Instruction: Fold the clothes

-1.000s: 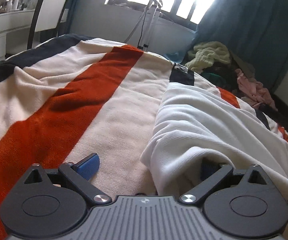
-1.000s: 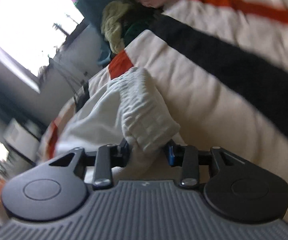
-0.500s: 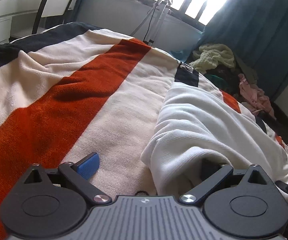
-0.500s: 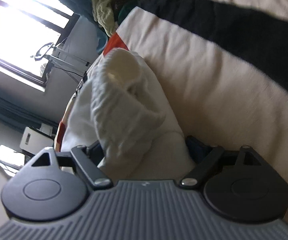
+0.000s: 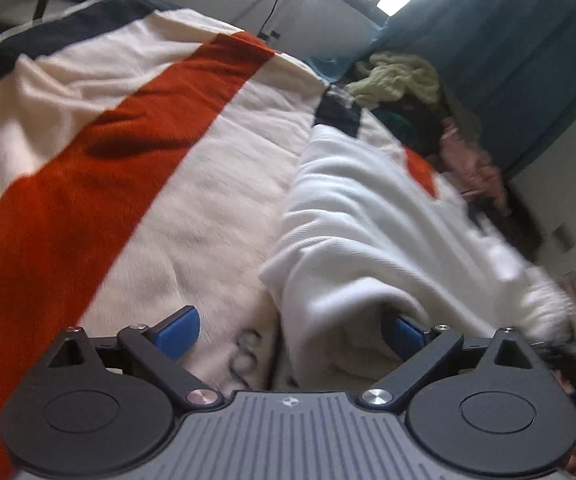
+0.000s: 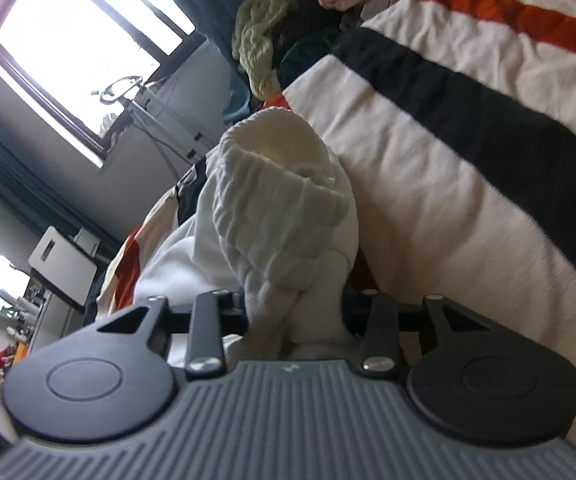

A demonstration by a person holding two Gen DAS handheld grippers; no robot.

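A white knitted garment (image 5: 368, 220) lies on the striped blanket (image 5: 108, 160) that covers the bed. My left gripper (image 5: 288, 328) is open wide and low over the blanket at the garment's near edge. Its left blue pad (image 5: 176, 332) is bare, while a fold of the fabric partly covers the right pad (image 5: 406, 330). In the right wrist view the garment's ribbed cuff (image 6: 280, 208) bunches up in front of the camera, and my right gripper (image 6: 296, 312) is shut on that cloth. Its fingertips are hidden in the fabric.
A pile of other clothes (image 5: 400, 76) sits at the far end of the bed by a dark teal curtain (image 5: 508, 40). The same clothes pile (image 6: 260, 40) shows beside the window (image 6: 80, 40). A white unit (image 6: 64, 264) stands by the wall.
The right gripper stood open around the cuff half a second ago and has now shut on it. The left gripper has tilted and shifted a little, staying open.
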